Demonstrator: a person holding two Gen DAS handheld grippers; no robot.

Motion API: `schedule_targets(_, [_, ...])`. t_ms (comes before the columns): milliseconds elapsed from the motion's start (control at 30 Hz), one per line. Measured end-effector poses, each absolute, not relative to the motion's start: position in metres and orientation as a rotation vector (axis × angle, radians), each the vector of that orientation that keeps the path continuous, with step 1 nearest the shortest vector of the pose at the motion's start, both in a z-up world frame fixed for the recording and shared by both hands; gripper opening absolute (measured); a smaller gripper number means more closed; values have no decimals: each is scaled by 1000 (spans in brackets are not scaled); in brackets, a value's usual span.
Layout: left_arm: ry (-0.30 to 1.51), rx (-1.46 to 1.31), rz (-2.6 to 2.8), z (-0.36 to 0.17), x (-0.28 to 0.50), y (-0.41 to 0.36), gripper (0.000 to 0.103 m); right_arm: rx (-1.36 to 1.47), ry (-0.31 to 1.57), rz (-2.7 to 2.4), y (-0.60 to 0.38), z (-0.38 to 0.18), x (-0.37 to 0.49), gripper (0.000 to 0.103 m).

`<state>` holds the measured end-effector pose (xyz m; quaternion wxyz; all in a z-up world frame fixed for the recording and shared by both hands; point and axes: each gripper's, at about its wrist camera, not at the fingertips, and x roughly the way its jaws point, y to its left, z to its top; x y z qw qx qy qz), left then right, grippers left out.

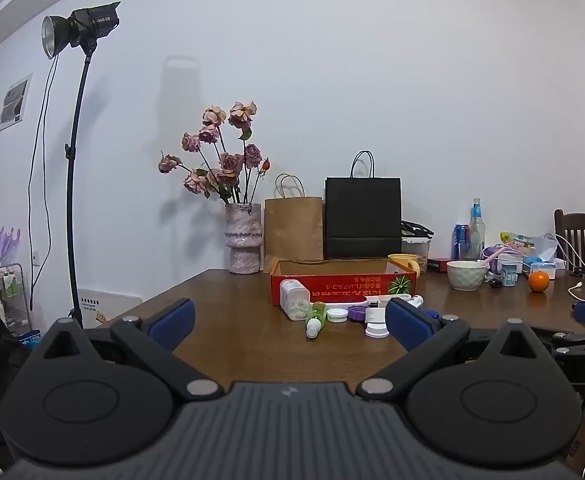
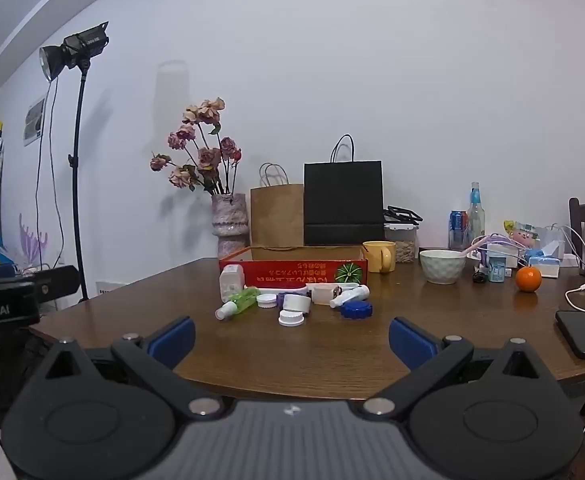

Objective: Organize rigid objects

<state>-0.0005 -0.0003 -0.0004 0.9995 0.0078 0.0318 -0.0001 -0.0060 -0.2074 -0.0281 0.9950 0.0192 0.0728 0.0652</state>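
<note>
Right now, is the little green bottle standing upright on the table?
No, the green bottle lies on its side on the table in front of the red box, white cap pointing left.

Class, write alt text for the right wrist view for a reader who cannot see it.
The right tongs hang open and empty over the near edge of a wooden table, facing a cluster of small bottles and caps in front of a red cardboard box. A phone lies at the right.
</note>
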Motion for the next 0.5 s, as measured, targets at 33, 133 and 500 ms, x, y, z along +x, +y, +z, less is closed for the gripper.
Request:
schedule_targets(33, [59, 20, 1, 0, -1, -1, 103, 41, 145, 131, -207, -28, -6, 103])
schedule_targets(133, [59, 18, 2, -1, -2, -1, 103, 38, 140, 131, -207, -25, -8, 103])
schedule_targets(500, [70, 9, -24, 5, -1, 1, 103, 28, 146, 135, -203, -25, -6, 103])
